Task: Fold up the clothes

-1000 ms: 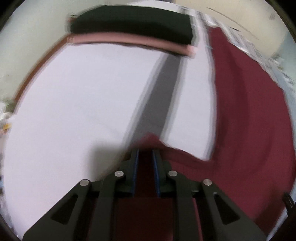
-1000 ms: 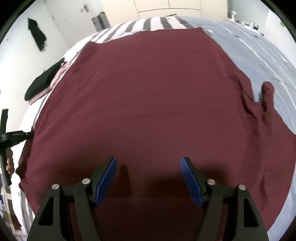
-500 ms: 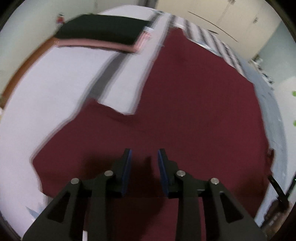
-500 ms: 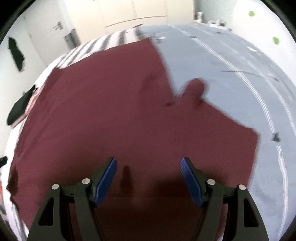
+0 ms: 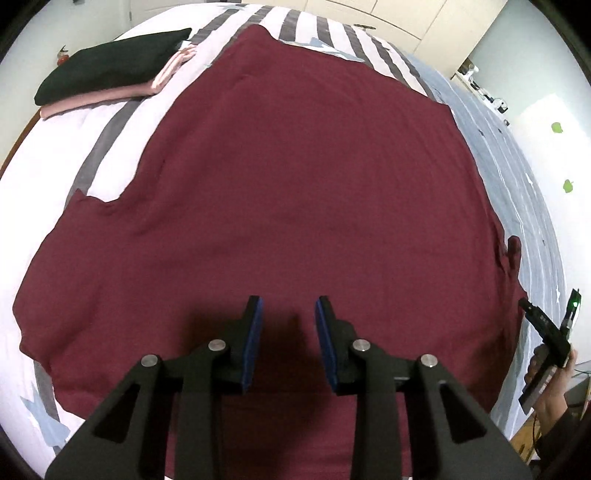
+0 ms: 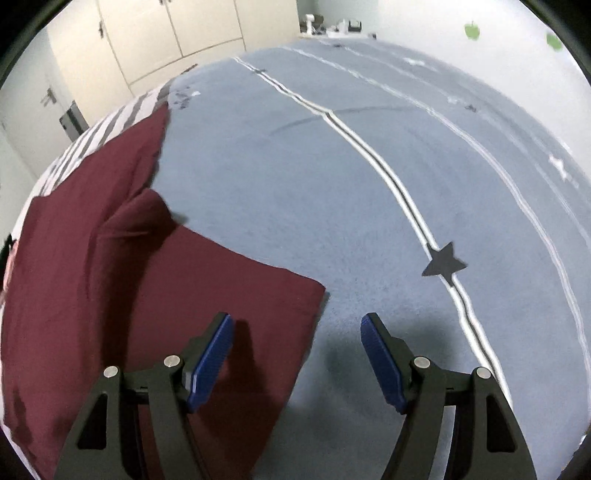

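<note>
A broad bed cover (image 6: 332,192) in dusty blue cloth carries thin white stripes and a dark grey star print (image 6: 444,261). Toward the far end, the bedding turns to grey-and-white stripes (image 5: 332,33). Behind it stand cream wardrobe doors (image 6: 166,33). Two green apple stickers (image 5: 557,127) dot the pale wall. Small white objects, too blurred to identify, crowd a far surface (image 6: 332,27).

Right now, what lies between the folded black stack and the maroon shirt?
Only striped bedsheet between the black stack and the maroon shirt, seen from the left wrist.
</note>
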`<state>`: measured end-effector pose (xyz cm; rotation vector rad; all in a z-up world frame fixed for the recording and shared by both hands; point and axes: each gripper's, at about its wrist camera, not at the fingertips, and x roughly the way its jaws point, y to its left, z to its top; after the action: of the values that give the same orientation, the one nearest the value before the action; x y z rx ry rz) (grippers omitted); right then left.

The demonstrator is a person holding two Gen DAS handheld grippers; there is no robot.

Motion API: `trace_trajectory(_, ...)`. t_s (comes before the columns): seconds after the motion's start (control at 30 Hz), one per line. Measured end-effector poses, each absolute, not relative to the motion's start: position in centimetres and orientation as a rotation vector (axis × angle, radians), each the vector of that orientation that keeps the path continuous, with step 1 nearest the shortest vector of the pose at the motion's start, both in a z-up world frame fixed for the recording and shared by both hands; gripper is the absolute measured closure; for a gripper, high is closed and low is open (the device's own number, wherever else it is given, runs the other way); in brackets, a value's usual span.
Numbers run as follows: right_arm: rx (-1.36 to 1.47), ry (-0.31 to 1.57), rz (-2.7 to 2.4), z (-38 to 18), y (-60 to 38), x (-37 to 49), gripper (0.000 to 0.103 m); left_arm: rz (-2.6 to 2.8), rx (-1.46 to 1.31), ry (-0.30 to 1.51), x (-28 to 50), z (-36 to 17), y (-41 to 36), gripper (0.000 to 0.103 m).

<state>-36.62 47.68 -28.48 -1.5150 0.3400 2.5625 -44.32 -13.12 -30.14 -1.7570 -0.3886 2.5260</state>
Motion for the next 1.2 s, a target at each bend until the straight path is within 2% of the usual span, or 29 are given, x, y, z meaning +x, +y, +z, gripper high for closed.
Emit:
trace_trajectory(0.17, -1.551, 0.45, 2.593, -30.1, 48.2, -37.5, 0.035, 2.512, -1.78, -0.397, -42.2, -30.2, -12.1, 0.077)
trace_trajectory(0.2, -1.543, 0.472, 2.597, -30.2, 48.4, -37.5, 0.039, 2.51, -1.782, -0.398, -42.4, -30.3, -12.1, 0.077)
trace_trajectory(0.27, -1.523, 0.49, 2.598, -29.9, 49.1, -37.4, 0.065, 2.504, -1.789, -0.399, -42.5, -30.2, -11.9, 0.077)
trace_trajectory(0.3, -1.518, 0.502, 2.601, -29.7, 49.5, -37.2, 0.088, 2.5, -1.79, -0.405, -42.1, -30.0, -11.6, 0.077)
trace_trajectory(0.33, -1.518, 0.527, 2.604, -29.5, 50.0, -37.0, 0.098, 2.496, -1.794, -0.408, -42.0, -30.0, -11.4, 0.077)
trace_trajectory(0.4, -1.51, 0.535, 2.601, -29.0, 50.6, -36.4, 0.1, 2.49, -1.799, -0.412, -42.0, -30.0, -11.0, 0.077)
trace_trajectory(0.67, -1.422, 0.394, 2.575, -24.4, 52.4, -31.6, 0.101, 2.489, -1.786, -0.395, -42.8, -29.1, -9.8, 0.077)
trace_trajectory(0.97, -1.554, 0.376, 2.408, -27.2, 53.7, -28.7, 0.099, 2.503, -1.788, -0.393, -42.4, -29.1, -10.7, 0.077)
trace_trajectory(1.07, -1.469, 0.424, 2.369, -26.2, 55.1, -29.0, 0.086, 2.507, -1.798, -0.432, -41.9, -28.9, -11.4, 0.077)
trace_trajectory(1.13, -1.406, 0.45, 2.414, -24.6, 55.4, -28.6, 0.072, 2.507, -1.801, -0.45, -41.4, -28.9, -11.7, 0.077)
trace_trajectory(1.2, -1.402, 0.452, 2.471, -23.5, 54.5, -28.2, 0.07, 2.508, -1.816, -0.449, -40.4, -29.1, -12.1, 0.077)
